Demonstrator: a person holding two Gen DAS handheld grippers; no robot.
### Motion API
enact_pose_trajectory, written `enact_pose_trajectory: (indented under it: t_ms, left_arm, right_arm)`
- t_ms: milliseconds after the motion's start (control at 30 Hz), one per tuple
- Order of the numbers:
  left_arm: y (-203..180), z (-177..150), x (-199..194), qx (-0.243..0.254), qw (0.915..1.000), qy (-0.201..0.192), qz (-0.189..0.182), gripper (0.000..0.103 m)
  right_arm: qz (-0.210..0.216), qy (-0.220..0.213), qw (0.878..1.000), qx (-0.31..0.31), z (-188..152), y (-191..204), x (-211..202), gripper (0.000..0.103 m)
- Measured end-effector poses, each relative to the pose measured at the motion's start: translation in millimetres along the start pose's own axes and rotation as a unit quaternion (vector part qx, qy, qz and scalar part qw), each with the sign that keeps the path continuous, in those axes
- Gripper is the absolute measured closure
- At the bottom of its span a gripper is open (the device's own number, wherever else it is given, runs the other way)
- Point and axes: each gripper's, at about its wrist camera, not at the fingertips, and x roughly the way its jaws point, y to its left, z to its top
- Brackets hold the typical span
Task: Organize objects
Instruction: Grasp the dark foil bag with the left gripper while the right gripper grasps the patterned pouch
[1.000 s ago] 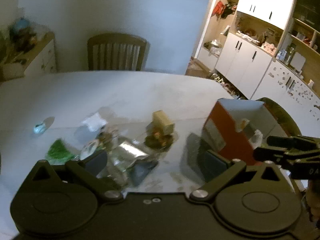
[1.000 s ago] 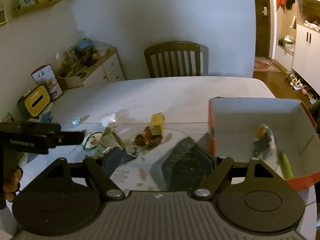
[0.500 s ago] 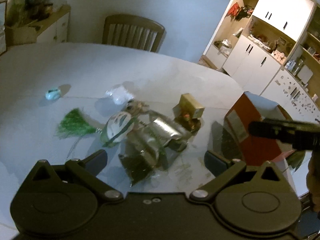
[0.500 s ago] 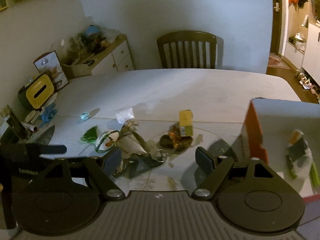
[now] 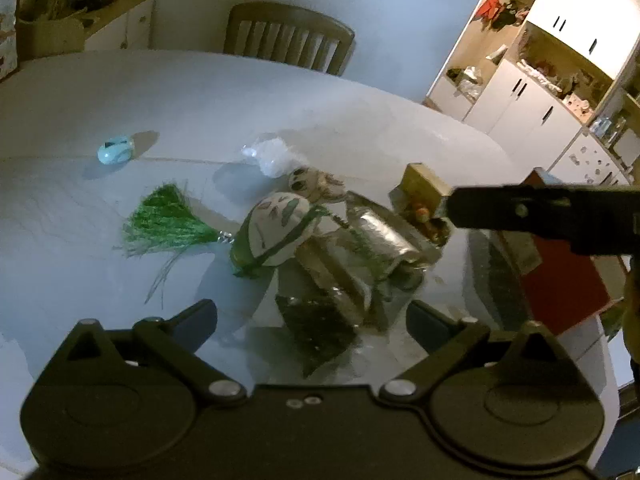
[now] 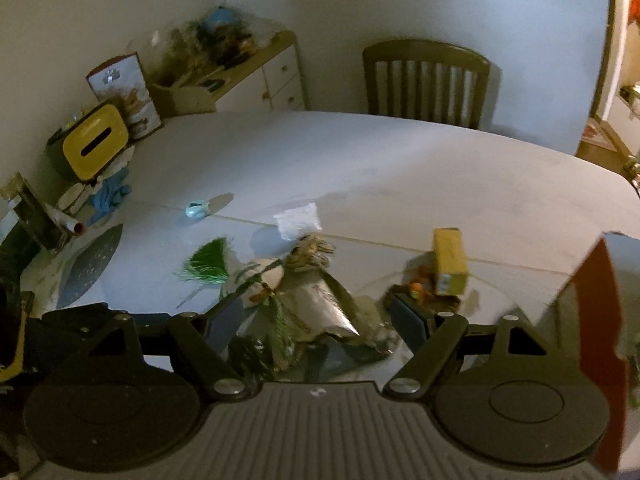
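A pile of small objects lies mid-table: a silver foil packet (image 5: 380, 236), a white pouch with green cord (image 5: 280, 232), a green tassel (image 5: 168, 220), a small owl figure (image 5: 316, 184), a yellow box (image 5: 424, 184) and a dark packet (image 5: 320, 332). My left gripper (image 5: 312, 324) is open and empty just above the dark packet. My right gripper (image 6: 320, 324) is open and empty over the foil packet (image 6: 320, 304). The red box (image 6: 600, 320) stands at the right, and shows in the left wrist view (image 5: 560, 280).
A light blue capsule (image 5: 116, 152) and a clear plastic bag (image 5: 272, 156) lie farther back on the white table (image 5: 240, 96). A wooden chair (image 6: 424, 80) stands behind it. A yellow tissue box (image 6: 96, 144) and clutter sit at the left edge.
Both grippers have moved left and down toward the pile, which now fills the space between their fingers. The red box has slid to the right edge of both views.
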Motion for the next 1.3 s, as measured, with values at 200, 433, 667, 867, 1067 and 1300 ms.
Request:
enact_pose_trajectory:
  t_ms: [200, 433, 667, 867, 1067, 1300]
  left_arm:
    - [5, -3, 16, -0.012, 0.9998, 0.011, 0.006, 0.006]
    - [11, -7, 25, -0.029, 0.9995, 0.016, 0.002, 0.015]
    - [10, -6, 30, -0.027, 0.9995, 0.016, -0.01, 0.025]
    - [8, -7, 31, -0.023, 0.9995, 0.017, -0.016, 0.04]
    - [7, -9, 29, -0.02, 0.9993, 0.02, -0.026, 0.052]
    - [6, -12, 24, -0.023, 0.999, 0.021, -0.032, 0.061]
  right_arm:
    - [0.006, 0.021, 0.999, -0.038, 14, 21, 35, 0.022]
    - [0.03, 0.058, 0.995, -0.08, 26, 40, 80, 0.022]
    - [0.038, 0.08, 0.99, -0.107, 30, 48, 115, 0.022]
    - [0.041, 0.099, 0.988, -0.113, 28, 52, 135, 0.023]
    - [0.055, 0.106, 0.985, -0.123, 27, 55, 141, 0.033]
    - [0.062, 0.107, 0.984, -0.126, 27, 58, 139, 0.045]
